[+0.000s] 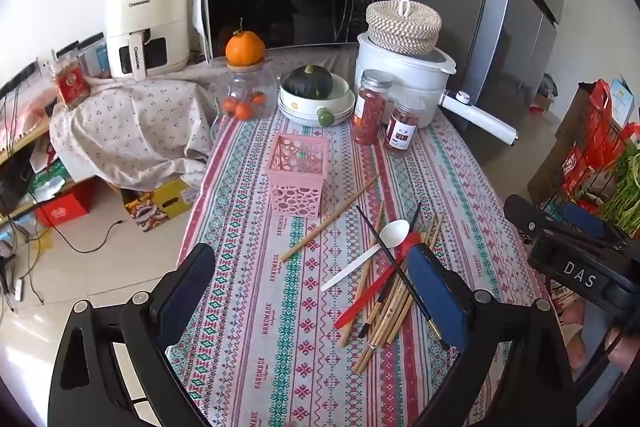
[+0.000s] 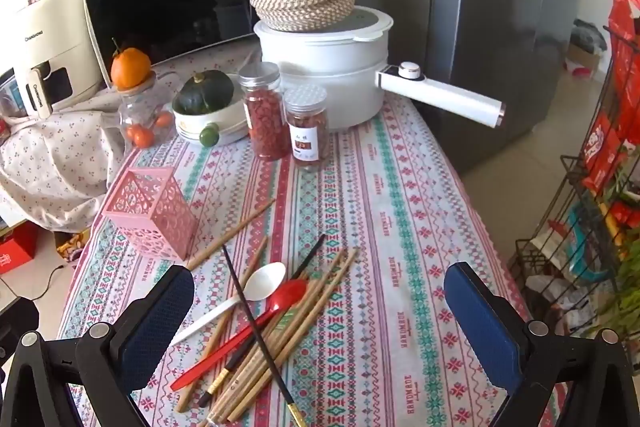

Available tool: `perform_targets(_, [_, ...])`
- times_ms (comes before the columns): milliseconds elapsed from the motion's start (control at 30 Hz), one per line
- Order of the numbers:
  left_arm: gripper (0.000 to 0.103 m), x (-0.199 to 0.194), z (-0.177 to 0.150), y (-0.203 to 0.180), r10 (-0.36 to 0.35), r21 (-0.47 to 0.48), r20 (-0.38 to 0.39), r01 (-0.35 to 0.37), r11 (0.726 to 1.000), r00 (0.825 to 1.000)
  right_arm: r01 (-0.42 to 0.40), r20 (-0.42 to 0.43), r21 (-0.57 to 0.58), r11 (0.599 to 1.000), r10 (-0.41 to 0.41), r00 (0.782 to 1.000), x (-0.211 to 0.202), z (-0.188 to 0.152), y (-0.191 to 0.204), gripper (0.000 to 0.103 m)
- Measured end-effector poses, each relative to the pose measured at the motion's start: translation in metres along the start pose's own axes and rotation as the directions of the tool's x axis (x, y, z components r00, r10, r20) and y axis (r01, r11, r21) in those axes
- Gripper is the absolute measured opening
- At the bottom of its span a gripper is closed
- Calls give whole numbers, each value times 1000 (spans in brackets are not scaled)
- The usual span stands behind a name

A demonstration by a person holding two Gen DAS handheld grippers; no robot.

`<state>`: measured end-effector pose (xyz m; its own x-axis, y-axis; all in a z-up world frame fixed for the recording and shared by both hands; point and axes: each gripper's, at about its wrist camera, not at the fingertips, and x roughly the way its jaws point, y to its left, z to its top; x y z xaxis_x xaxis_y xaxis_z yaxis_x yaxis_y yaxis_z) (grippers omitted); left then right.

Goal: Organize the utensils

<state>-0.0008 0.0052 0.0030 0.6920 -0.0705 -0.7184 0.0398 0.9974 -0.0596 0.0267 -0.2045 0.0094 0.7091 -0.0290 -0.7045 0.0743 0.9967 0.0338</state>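
Surface (image 2: 400,227): patterned tablecloth, soft, likely to ruck under dragged sticks.
Pink perforated plastic square holder (image 2: 150,215): upright, empty, left of the pile; light, probably tips easily.
Heap of bamboo chopsticks (image 2: 280,323): crossed, centre front; stiff, light, prone to roll; best pinched mid-length.
Red plastic spoon (image 2: 244,335): atop the heap; smooth, slippery; handle preferable.
White plastic spoon (image 2: 236,303): beside the red; same handling.
Left gripper (image 1: 316,303): jaws apart, empty, above the heap's left.
Right gripper (image 2: 320,311): jaws apart, empty, over the heap.

Bright daylight, strong fisheye edge distortion.
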Motion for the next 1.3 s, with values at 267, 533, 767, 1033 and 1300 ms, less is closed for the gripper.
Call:
perform_targets(267, [98, 4, -2, -5, 1, 0, 9, -1, 1000, 1000, -31, -15, 34, 999, 31, 999, 1, 3, -4, 103])
perform_targets(533, [98, 6, -6, -7, 0, 11, 5, 0, 1000, 1000, -32, -14, 34, 999, 33, 999, -1, 4, -2, 103])
perform_targets(767, [98, 7, -7, -5, 4, 2, 9, -4, 1000, 1000, -33, -14, 37, 999, 33, 999, -2, 4, -2, 103])
perform_targets(1033, [98, 5, -6, -5, -2, 2, 8, 2, 1000, 1000, -35, -18, 40, 999, 36, 999, 0, 3, -1, 103])
perform_targets(1300, [98, 5, -7, -5, -5, 3, 9, 5, 1000, 1000, -35, -17, 40, 999, 36, 999, 0, 3, -1, 103])
